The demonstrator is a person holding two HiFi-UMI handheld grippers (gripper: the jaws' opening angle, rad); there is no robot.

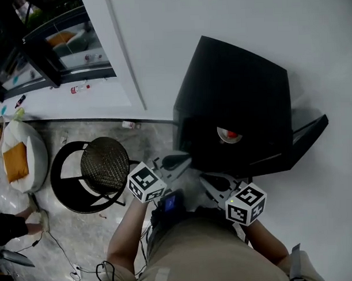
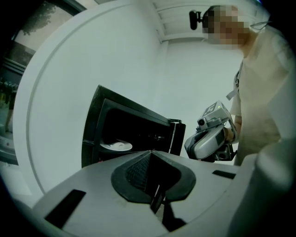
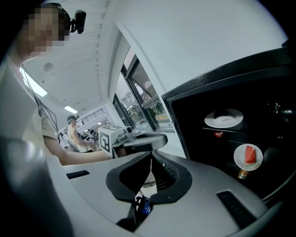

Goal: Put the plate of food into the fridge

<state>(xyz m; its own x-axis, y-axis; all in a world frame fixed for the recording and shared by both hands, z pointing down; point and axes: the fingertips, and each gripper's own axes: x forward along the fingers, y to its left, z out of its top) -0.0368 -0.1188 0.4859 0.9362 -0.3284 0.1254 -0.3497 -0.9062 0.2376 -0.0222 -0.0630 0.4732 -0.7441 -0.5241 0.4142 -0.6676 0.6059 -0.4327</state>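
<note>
The black fridge (image 1: 232,106) stands open ahead. The plate (image 3: 238,159) already rests on a lower shelf inside. It is small and white, and looks stiff, light, breakable and slippery; I would pinch its rim and keep it level. It carries a red watermelon slice (image 3: 250,154). The left tool (image 2: 150,152) and right tool (image 3: 151,155) both have their jaws together, holding nothing.

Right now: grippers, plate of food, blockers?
Left gripper, right gripper shut, empty. White plate of red food inside black fridge. Door open, nothing blocking.
</note>
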